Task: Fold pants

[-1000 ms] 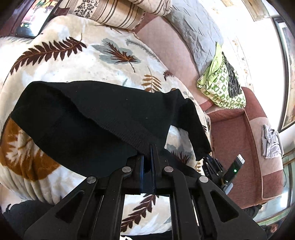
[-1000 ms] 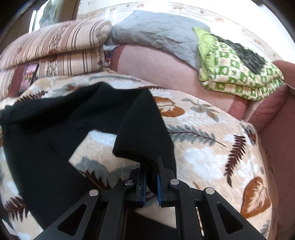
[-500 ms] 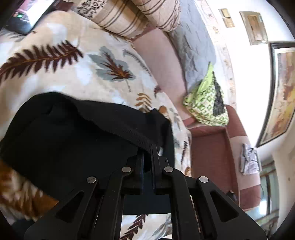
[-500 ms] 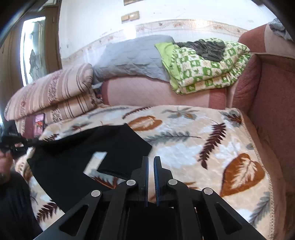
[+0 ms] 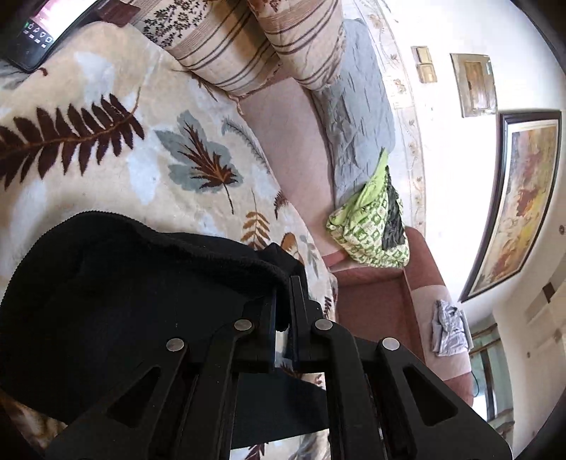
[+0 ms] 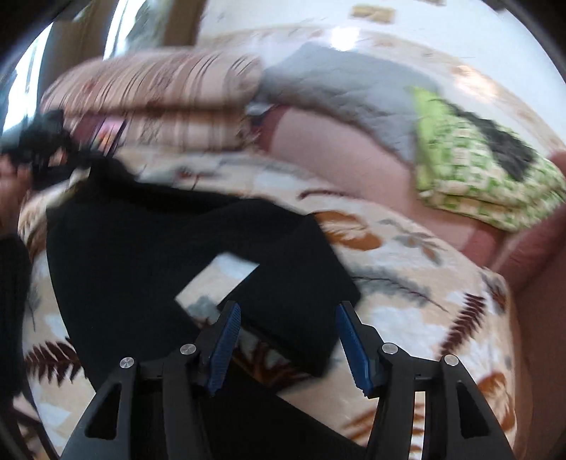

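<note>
Black pants (image 5: 123,300) lie on a leaf-patterned blanket (image 5: 106,148) over a sofa. My left gripper (image 5: 283,304) is shut on the ribbed waistband edge, holding it a little above the blanket. In the blurred right wrist view the pants (image 6: 159,247) are spread out with one leg end folded over, leaving a small window of blanket (image 6: 219,279) showing. My right gripper (image 6: 286,329) hangs just above that folded leg end; its jaws are opening and the blue pads (image 6: 226,339) do not touch the cloth.
Striped cushions (image 5: 247,39) and a grey quilt (image 5: 357,116) line the sofa back. A green patterned bundle (image 5: 371,226) sits at the corner, a grey cloth (image 5: 447,332) on the armrest, a phone (image 5: 39,32) at the top left. A hand (image 6: 10,184) shows at the left edge.
My right gripper let go of the pant leg, drew back, then came down over it with jaws apart. My left gripper carried the waistband across the blanket and rolled a little.
</note>
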`<state>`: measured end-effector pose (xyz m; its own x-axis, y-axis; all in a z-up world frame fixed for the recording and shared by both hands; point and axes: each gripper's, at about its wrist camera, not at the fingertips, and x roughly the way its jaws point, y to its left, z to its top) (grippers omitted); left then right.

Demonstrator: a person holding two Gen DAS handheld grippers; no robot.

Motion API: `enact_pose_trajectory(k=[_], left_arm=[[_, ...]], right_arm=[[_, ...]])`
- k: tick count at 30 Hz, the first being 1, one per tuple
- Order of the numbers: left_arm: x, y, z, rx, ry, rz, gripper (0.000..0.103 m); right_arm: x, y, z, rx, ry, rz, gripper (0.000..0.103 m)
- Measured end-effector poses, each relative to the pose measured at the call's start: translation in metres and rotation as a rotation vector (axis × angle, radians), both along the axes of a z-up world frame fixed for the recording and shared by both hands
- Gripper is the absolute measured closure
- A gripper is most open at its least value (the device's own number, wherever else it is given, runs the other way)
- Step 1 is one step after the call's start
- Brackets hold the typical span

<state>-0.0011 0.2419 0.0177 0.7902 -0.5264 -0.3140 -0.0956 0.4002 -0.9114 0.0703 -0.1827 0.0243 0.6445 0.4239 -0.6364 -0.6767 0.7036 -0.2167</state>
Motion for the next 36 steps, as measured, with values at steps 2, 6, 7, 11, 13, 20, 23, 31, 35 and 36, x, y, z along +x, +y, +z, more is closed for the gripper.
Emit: enact_pose_trajectory(k=[2,6,7,11,13,20,23,31,35,36], left_arm=[[0.002,-0.001,0.000,0.001,-0.002,-0.021,0.098],[0.007,-0.004,-0.001,0.010,0.002,-0.036,0.098],[0.008,-0.005,-0.002,0.013,0.008,-0.036,0.098],[0.009,-0.004,-0.004,0.012,0.018,-0.036,0.098],[0.007,-0.002,-0.005,-0.001,0.013,-0.025,0.098],[0.000,0.008,-0.002,-0.021,-0.016,0.025,0.098],[-0.004,0.017,0.004,-0.010,-0.034,0.070,0.098],[0.025,0.037,0.023,0.057,-0.058,0.153,0.098],[0.057,0.040,0.017,0.094,-0.012,0.181,0.098],[0.065,0.041,0.014,0.103,-0.001,0.189,0.098]], right_arm=[[0.006,0.020,-0.016,-0.092,0.019,0.047,0.049],[0.012,0.058,-0.050,-0.295,-0.010,0.122,0.049],[0.012,0.068,-0.064,-0.393,-0.050,0.138,0.050],[0.027,0.074,-0.057,-0.382,-0.074,0.073,0.097],[0.036,0.062,-0.041,-0.299,-0.068,0.010,0.097],[0.009,-0.031,0.055,0.258,-0.039,-0.110,0.098],[-0.018,-0.068,0.081,0.437,-0.039,-0.097,0.098],[-0.035,-0.144,0.082,0.836,0.150,-0.058,0.098],[0.009,-0.178,0.047,0.919,0.295,-0.307,0.098],[0.022,-0.182,0.037,0.898,0.316,-0.370,0.098]])
